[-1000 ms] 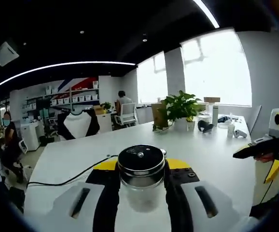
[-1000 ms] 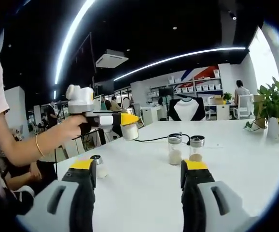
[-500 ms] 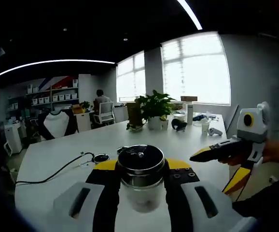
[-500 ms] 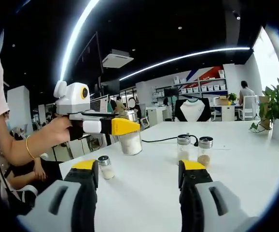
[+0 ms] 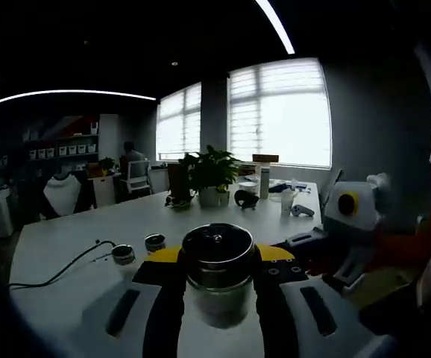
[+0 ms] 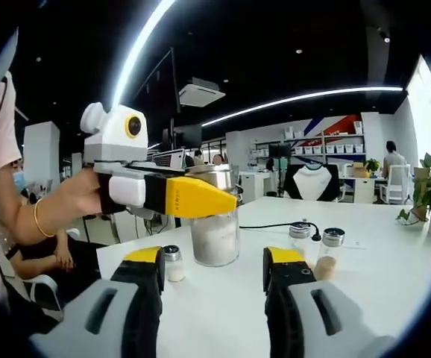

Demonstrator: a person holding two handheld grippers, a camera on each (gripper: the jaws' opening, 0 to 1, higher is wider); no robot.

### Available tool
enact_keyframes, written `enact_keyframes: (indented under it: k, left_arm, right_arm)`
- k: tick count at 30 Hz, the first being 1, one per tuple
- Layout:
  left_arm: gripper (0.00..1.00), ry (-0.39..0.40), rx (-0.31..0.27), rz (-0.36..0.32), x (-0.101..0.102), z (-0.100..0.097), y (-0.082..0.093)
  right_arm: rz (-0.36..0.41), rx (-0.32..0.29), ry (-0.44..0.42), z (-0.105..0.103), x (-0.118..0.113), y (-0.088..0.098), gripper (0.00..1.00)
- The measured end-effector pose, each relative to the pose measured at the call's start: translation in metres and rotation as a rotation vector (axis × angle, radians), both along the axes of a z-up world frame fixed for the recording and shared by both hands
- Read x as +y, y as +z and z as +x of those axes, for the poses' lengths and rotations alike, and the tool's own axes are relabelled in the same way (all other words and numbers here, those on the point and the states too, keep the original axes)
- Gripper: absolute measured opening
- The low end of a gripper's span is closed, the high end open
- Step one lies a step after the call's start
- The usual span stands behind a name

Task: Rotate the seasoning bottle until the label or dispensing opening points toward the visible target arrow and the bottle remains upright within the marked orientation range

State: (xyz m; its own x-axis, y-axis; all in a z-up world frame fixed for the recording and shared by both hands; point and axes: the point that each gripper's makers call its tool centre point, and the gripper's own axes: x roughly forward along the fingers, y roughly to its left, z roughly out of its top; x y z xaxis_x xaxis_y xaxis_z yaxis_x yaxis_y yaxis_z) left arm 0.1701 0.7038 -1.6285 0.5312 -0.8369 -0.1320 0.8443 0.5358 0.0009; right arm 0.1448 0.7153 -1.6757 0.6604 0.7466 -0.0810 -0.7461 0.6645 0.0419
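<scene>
Seasoning bottle (image 6: 215, 224) hung above the table (image 6: 394, 268), clamped in my left gripper (image 5: 219, 272); my right gripper (image 6: 212, 261) waited below it, jaws apart. No arrow was visible, perhaps hidden, so I judged slow, level turning best.

The left gripper (image 6: 227, 203), clamped on the bottle (image 6: 215, 218), now hangs much closer to the right gripper (image 6: 212, 261), just ahead of its yellow tips; a second ago it was well off to the side. In the left gripper view the right gripper (image 5: 305, 240) has closed in beside the bottle (image 5: 217, 270). Two small jars (image 5: 154, 242) have come into that view on the table (image 5: 74, 231).
</scene>
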Motion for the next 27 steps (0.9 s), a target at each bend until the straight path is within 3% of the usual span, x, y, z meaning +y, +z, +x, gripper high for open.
enact_keyframes:
  k: [6,13,17,22,27]
  left_arm:
    - [0.37,-0.049,0.007,0.004,-0.008,-0.008,0.002]
    - [0.37,-0.128,0.006,0.020,-0.018,-0.019,0.002]
    - [0.37,-0.159,0.003,0.026,-0.021,-0.024,0.004]
    - [0.37,-0.171,0.008,0.033,-0.022,-0.027,0.000]
    - [0.37,-0.168,0.010,0.027,-0.023,-0.028,-0.001]
  right_arm:
    - [-0.001,-0.038,0.049,-0.005,0.007,0.006,0.37]
    - [0.014,-0.077,0.052,-0.002,0.003,0.014,0.29]
    - [0.010,-0.082,0.087,-0.006,0.005,0.016,0.30]
    - [-0.112,-0.152,0.112,-0.010,0.001,0.012,0.29]
    - [-0.086,-0.113,0.107,-0.011,0.002,0.011,0.29]
